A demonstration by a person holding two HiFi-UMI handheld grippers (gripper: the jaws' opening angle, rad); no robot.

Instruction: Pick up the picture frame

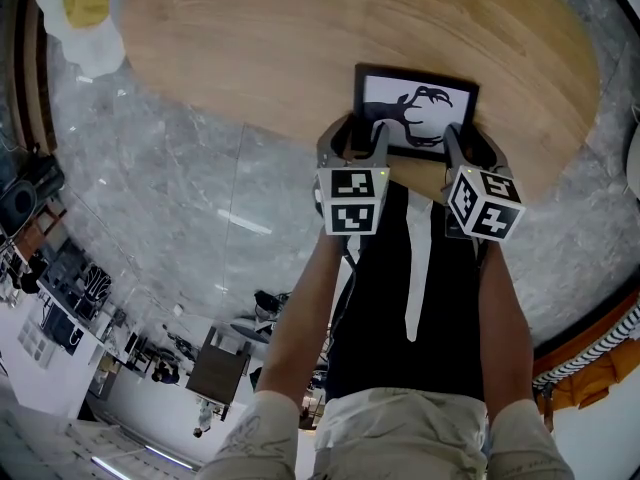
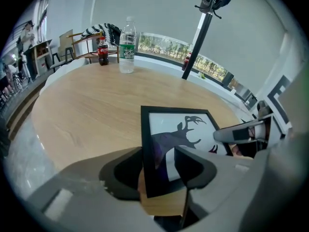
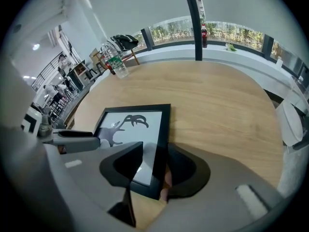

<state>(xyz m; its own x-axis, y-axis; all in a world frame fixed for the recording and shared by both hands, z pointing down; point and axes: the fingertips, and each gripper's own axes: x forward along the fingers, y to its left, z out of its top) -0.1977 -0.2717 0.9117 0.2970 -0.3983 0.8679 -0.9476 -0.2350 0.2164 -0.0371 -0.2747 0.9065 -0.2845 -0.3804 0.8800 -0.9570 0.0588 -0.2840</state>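
Wooden table point(image 1: 250, 48): left tool point(image 1: 356, 135), right tool point(image 1: 470, 142) gape (unclamped), straddling picture frame point(image 1: 415, 108) edges.

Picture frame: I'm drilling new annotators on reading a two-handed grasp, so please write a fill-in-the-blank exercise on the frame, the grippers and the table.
The picture frame lies on a table with a ___ top.
The frame's border is ___.
The left gripper has the frame's ___ side between its open jaws, and the right gripper has the opposite side.
Across the table stands a clear bottle with a ___ label.
Missing words: wooden; black; left; green.
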